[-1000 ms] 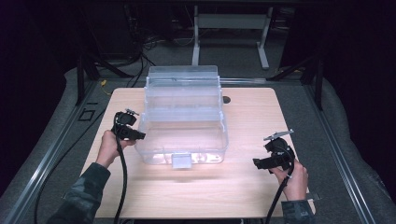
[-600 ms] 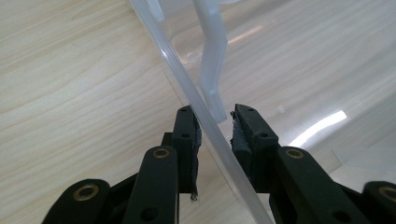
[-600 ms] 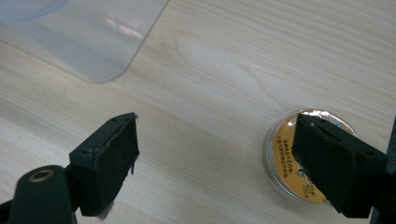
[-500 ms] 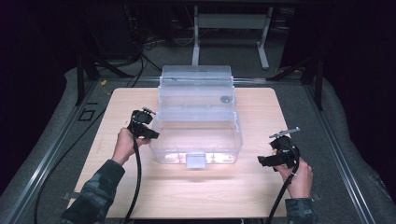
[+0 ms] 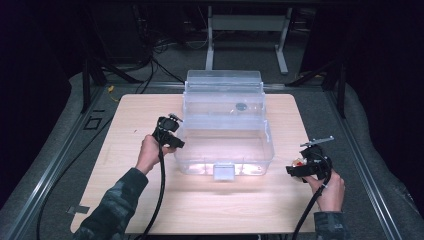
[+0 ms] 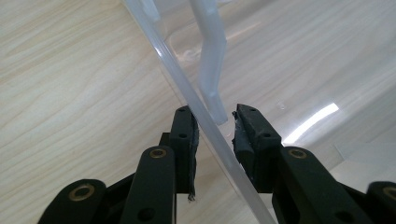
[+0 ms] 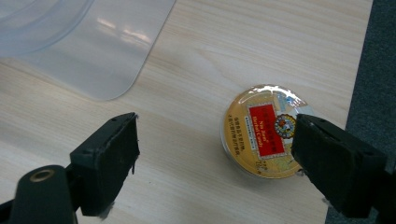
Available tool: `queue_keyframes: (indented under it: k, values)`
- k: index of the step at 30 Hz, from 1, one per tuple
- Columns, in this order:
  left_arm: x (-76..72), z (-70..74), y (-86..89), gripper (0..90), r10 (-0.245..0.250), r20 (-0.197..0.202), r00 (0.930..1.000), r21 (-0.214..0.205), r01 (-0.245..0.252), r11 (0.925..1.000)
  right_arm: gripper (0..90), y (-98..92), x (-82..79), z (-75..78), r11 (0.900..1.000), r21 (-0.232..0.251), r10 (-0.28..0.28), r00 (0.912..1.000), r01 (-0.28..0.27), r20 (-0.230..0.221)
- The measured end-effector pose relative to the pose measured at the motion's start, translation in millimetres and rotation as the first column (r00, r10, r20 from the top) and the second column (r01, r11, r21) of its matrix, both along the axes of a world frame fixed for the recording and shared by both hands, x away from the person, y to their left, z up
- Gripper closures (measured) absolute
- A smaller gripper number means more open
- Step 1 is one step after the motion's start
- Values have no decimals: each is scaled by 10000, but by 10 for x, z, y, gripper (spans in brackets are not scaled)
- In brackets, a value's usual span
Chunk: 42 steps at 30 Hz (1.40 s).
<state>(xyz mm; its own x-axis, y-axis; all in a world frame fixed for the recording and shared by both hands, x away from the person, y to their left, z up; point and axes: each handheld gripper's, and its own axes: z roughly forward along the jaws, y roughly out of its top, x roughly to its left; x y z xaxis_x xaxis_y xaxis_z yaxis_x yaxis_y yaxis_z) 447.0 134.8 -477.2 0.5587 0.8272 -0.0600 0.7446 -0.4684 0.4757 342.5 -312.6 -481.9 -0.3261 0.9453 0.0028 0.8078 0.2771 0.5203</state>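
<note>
- High view: one clear plastic storage box (image 5: 225, 135) with its lid flipped up at the back sits in the middle of the light wooden table (image 5: 150, 200), a small flat latch tab at its front edge. Two grippers in play, one per hand. The left gripper (image 5: 172, 137) is right up against the box's left wall, at the rim. The right gripper (image 5: 295, 170) is off to the box's right, near the table's right edge, apart from the box. One black cable trails from each gripper back toward the person. Beyond the table there's a white metal stand (image 5: 245, 30) and loose cables on the dark floor.
- Left gripper view: the left gripper (image 6: 215, 128) has the box's clear rim (image 6: 196, 105) running between its jaws, which sit close together around it. A small gap shows on the right side, so I can't tell for sure that the pads are actually squeezing. A white plastic hinge arm of the box hangs just beyond the tips.
- Right gripper view: the right gripper (image 7: 215, 140) is spread wide over bare wood. One small round gold tin with a red label (image 7: 261, 130) lies flat on the table just inside the right jaw, which overlaps its edge. Nothing is pinched. The rounded corner of the clear box (image 7: 93, 46) shows at the upper left.
</note>
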Motion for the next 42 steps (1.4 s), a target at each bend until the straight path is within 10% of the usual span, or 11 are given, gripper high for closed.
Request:
queue_keyframes:
  k: [13, 23, 33, 42]
  values:
    - [59, -91, -215, 661, -230, -308, 9993, 298, 239, 9993, 141, -201, 183, -203, 9978, 185, -632, 9968, 641, -485]
    - [11, 155, -16, 438, -702, -29, 9975, -856, 697, 9939, 137, -253, 299, -269, 9960, -277, -867, 9926, 846, -847]
    - [-156, 469, 231, 183, -1197, 670, 9905, -775, 1247, 9892, 127, -278, 398, -332, 9954, -263, -949, 9878, 923, -1235]
    - [-290, 428, 673, 103, -910, 881, 9919, -682, 971, 9929, 109, -307, 413, -403, 9929, -180, -1189, 9813, 1176, -1511]
